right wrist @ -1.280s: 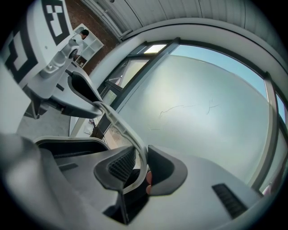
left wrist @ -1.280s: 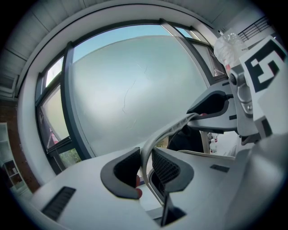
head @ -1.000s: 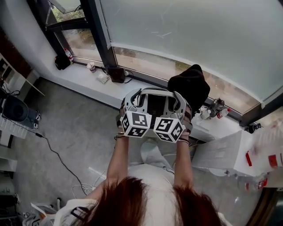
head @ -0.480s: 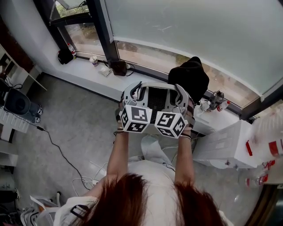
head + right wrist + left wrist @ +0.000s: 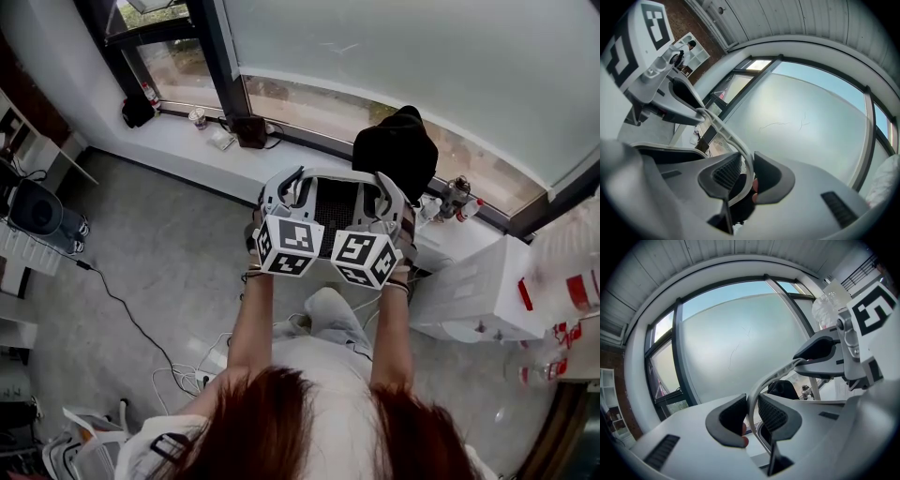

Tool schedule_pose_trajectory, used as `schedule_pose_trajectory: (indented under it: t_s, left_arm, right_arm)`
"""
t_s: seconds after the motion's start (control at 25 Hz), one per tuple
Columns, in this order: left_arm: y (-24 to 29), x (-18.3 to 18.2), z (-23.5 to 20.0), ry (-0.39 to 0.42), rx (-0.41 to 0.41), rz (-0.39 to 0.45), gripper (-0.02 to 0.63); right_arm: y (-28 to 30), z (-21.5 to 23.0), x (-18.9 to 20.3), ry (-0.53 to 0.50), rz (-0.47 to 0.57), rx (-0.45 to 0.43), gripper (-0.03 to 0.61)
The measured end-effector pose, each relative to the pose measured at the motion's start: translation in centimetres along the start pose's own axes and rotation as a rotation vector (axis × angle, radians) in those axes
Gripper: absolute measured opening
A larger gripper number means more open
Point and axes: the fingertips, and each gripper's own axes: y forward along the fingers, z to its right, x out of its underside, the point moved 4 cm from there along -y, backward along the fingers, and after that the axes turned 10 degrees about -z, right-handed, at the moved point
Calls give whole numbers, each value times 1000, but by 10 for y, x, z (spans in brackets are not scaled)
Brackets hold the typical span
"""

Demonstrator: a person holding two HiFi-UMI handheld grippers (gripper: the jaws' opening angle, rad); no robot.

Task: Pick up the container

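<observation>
The container [image 5: 330, 190] is a white basket with a dark perforated inside and a thin curved rim, and I carry it in the air in front of me. In the head view my left gripper [image 5: 281, 217] grips its left side and my right gripper [image 5: 388, 225] its right side, each under its marker cube. The left gripper view shows the white rim [image 5: 761, 383] pinched between my left gripper's [image 5: 751, 414] pads. The rim [image 5: 736, 140] is also clamped in my right gripper [image 5: 744, 174], as the right gripper view shows. Each gripper sees the other shut on the same rim.
A white window sill [image 5: 187, 155] runs below a large frosted window [image 5: 403, 56]. On it are a black bundle [image 5: 394, 150], a cup [image 5: 197, 117], a black box [image 5: 250, 131] and bottles [image 5: 454, 201]. White cabinets [image 5: 478, 300] stand at the right, and a cable [image 5: 122, 309] lies on the floor.
Both grippers and the container between them have moved together a little up the picture toward the sill. The grip on the rim looks the same.
</observation>
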Motion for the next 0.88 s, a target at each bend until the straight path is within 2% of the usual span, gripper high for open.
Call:
schedule_pose_trajectory:
  t_s: [0.48,0.88]
  left_arm:
    - [-17,-23,31,35,-37,30,86]
    - [-43,-49,65,8,-117,15,86]
  right_arm:
    - [-30,28,20,-1,54,-20,95]
    - [-52,64,35,-17,122,-90,92]
